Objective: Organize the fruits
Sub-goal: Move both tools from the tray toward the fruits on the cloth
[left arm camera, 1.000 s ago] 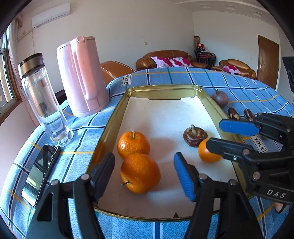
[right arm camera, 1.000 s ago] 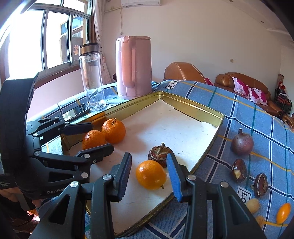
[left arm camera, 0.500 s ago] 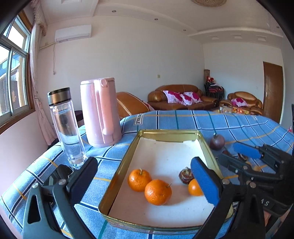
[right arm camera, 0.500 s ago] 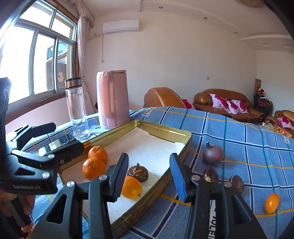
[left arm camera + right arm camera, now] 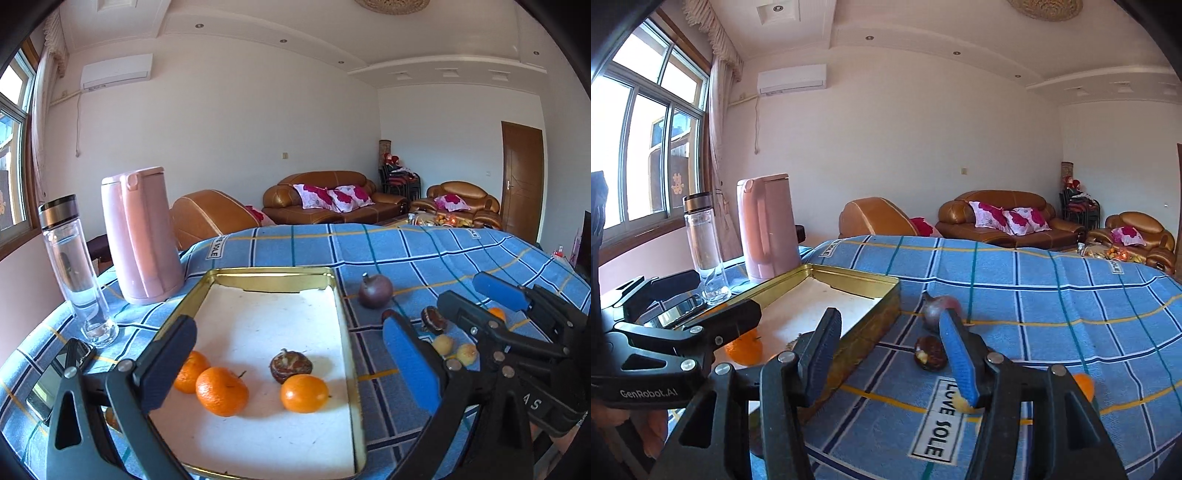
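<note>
Since a second ago: both hand-held grippers pulled back and up from the gold tray (image 5: 343, 325), tray contents now seen from farther off. Orange formerly between the right fingers left lying in the tray.

Left hand-held gripper (image 5: 288, 354): jaws fully apart, nothing between the pads, hovering over the tray's near end. Right hand-held gripper (image 5: 890, 354): jaws opening, empty, poised over the tray's right rim and the blue checked surface (image 5: 1052, 314).

In tray, near end: two oranges (image 5: 221, 390) touching at left, one partly hidden behind the left finger; third orange (image 5: 304, 393) further right, just in front of a dark shrivelled fruit (image 5: 290, 366), apparently touching it. Far half of tray bare white.

On surface right of tray: round purple fruit (image 5: 376, 291), two dark halved fruits (image 5: 930, 352) near it, two small yellowish fruits (image 5: 442, 344), small orange fruit (image 5: 1084, 384) mostly behind the right finger.

Left of tray: pink kettle (image 5: 140, 236), clear bottle (image 5: 75, 269), phone (image 5: 59, 373) lying flat.
</note>
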Available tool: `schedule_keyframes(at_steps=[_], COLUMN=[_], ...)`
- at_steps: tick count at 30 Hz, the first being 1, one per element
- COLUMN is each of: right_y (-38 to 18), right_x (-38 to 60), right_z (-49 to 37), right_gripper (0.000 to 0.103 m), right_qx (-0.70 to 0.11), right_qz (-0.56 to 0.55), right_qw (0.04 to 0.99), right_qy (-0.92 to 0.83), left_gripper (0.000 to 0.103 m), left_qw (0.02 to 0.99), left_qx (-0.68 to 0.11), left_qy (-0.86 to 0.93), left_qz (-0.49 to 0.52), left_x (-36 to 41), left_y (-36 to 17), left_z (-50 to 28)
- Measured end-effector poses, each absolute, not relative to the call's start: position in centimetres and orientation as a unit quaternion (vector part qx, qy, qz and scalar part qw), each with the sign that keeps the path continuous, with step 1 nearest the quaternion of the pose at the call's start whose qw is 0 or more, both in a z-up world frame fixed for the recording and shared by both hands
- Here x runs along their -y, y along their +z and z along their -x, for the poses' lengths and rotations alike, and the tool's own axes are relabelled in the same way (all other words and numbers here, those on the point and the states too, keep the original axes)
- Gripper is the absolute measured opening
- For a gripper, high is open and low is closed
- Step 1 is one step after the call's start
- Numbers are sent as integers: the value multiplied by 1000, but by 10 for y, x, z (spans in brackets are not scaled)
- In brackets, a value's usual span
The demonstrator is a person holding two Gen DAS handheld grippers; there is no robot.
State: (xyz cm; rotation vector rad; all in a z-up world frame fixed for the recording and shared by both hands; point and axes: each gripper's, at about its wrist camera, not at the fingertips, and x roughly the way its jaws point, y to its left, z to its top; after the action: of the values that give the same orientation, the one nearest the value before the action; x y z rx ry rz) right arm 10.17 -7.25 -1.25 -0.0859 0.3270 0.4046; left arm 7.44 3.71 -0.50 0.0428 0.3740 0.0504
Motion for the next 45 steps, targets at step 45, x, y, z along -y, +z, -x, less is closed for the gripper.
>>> schedule_keyframes(at_steps=[45], right_y=[-3], right_x=[194], right_z=[-109], right_gripper=[74], right_qx=[-162], right_qz=[6], right_qw=[986], right_qy=[32], left_gripper=[77], left_qw=[909], left_qx=[-404], left_qy=[-102], left_qz=[5], left_x=[89], left_y=[-70], left_z=[-186])
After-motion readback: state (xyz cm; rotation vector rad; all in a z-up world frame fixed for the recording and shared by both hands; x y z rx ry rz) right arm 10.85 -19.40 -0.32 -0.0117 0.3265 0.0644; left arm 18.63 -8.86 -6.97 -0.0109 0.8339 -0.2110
